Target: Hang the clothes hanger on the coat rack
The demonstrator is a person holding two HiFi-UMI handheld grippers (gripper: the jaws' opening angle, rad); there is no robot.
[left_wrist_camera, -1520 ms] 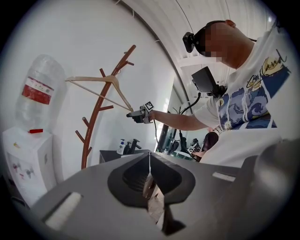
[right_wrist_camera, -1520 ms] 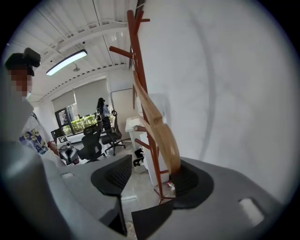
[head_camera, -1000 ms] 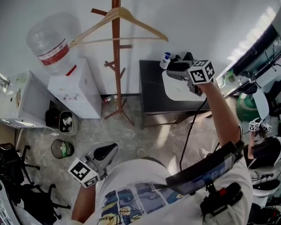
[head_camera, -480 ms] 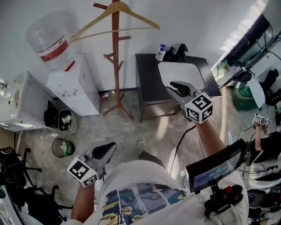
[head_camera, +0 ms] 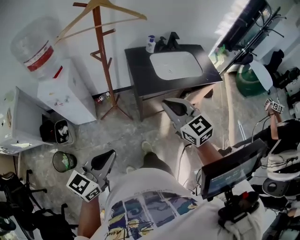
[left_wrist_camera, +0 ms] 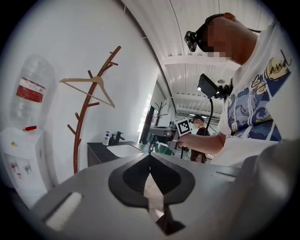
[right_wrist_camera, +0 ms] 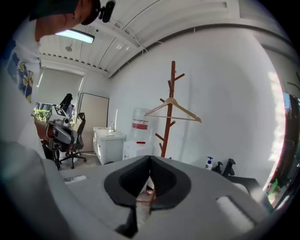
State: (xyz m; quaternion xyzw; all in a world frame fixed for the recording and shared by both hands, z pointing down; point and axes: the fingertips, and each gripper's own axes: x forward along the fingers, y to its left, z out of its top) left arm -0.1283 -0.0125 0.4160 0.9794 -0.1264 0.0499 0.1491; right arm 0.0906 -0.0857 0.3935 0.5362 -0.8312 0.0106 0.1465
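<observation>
Clothes hanger [head_camera: 125,10] up on the coat rack, both grippers empty

Only the head view takes in the floor. One wooden coat rack [head_camera: 104,61] stands at the far wall, between a white water dispenser [head_camera: 63,91] on its left and a dark counter [head_camera: 140,70] with one white basin on its right. The single hanger sits at the rack's top, its left end reaching toward the dispenser's one bottle [head_camera: 30,44]. From the two gripper views you see what the overhead look flattens: the hanger hangs high among the upper pegs, with bare white wall around it.

The left gripper [head_camera: 107,159] is held low and near, its jaws together on nothing. The right gripper [head_camera: 172,107] is out in front of the counter's near edge. Its jaws have just been closing and now meet with nothing between them. Both grippers are well apart from the rack.

Bare floor lies open between the person and the rack's feet. Two bins [head_camera: 49,129] sit near the dispenser's left side, off that path
</observation>
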